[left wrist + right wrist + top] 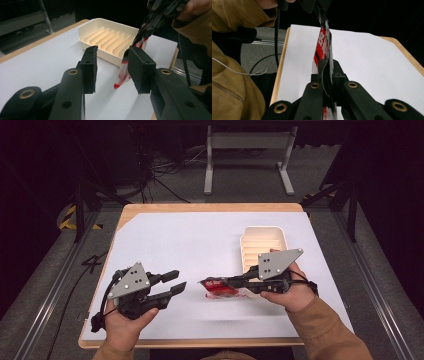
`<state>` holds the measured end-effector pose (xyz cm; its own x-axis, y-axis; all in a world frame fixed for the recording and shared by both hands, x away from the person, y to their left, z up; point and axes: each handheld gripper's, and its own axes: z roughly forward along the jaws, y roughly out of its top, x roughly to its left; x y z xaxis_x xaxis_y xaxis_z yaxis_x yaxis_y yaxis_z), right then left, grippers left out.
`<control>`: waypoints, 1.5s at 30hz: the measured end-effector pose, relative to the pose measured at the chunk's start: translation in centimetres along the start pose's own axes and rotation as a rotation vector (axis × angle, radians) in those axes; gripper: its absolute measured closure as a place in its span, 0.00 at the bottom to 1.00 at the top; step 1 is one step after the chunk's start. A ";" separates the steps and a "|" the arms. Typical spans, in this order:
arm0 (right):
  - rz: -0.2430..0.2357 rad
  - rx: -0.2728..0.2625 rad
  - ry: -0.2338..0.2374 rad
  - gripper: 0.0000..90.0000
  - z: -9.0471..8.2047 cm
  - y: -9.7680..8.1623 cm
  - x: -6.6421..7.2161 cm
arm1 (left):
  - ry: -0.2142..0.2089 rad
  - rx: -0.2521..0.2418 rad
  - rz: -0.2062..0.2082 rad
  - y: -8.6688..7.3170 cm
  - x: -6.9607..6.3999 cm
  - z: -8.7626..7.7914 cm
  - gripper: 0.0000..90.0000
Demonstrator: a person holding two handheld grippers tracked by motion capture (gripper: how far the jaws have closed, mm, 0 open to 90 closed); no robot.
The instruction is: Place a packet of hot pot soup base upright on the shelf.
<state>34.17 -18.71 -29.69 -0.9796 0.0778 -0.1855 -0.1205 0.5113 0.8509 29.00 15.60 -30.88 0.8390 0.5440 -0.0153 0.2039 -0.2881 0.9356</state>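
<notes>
Right claw (216, 283) clenched on red-and-white packet (220, 288), held above the counter (165, 240) near its front edge, beside the ribbed tray (263, 242). Long axis probably toward left claw (174, 283): released, empty, just beside the packet's free end.

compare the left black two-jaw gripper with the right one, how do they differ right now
The left black two-jaw gripper has its jaws spread apart with nothing between them; the right black two-jaw gripper has its jaws closed on a red and clear plastic packet. The left one sits away from the cream ribbed plastic tray, the right one just beside its near end. Both are hand-held, carry a grey three-cornered plate and point toward each other above the white table sheet.
</notes>
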 end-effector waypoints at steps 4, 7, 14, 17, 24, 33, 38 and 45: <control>-0.009 0.010 -0.025 0.99 -0.7 0.5 -0.4 | 0.029 0.006 -0.002 -0.4 0.8 0.0 0.64; -0.018 0.018 -0.036 0.99 -1.1 0.9 -0.6 | 0.037 0.012 -0.013 -0.8 1.3 0.1 0.63; -0.031 0.031 -0.072 0.98 -2.4 1.6 -1.4 | 0.077 0.019 -0.021 -2.0 2.8 0.3 0.57; -0.028 0.032 -0.080 0.98 -2.7 1.7 -1.6 | 0.089 0.017 -0.020 -2.4 3.3 0.4 0.55; -0.006 0.048 -0.107 0.98 -3.5 1.1 -2.5 | 0.116 0.027 -0.055 -3.5 4.8 0.3 0.53; 0.012 0.065 -0.143 0.98 -5.0 0.6 -3.1 | 0.139 0.039 -0.082 -4.4 5.8 0.3 0.52; 0.026 0.074 -0.159 0.98 -5.7 0.1 -3.4 | 0.172 0.045 -0.092 -5.0 6.4 0.1 0.51; 0.041 0.082 -0.171 0.98 -6.5 -0.3 -3.8 | 0.189 0.052 -0.102 -5.6 7.0 -0.1 0.50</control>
<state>36.87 -24.71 -26.02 -0.9409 0.2409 -0.2382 -0.0606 0.5720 0.8180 33.73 21.11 -36.15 0.7042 0.7090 -0.0381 0.3128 -0.2616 0.9131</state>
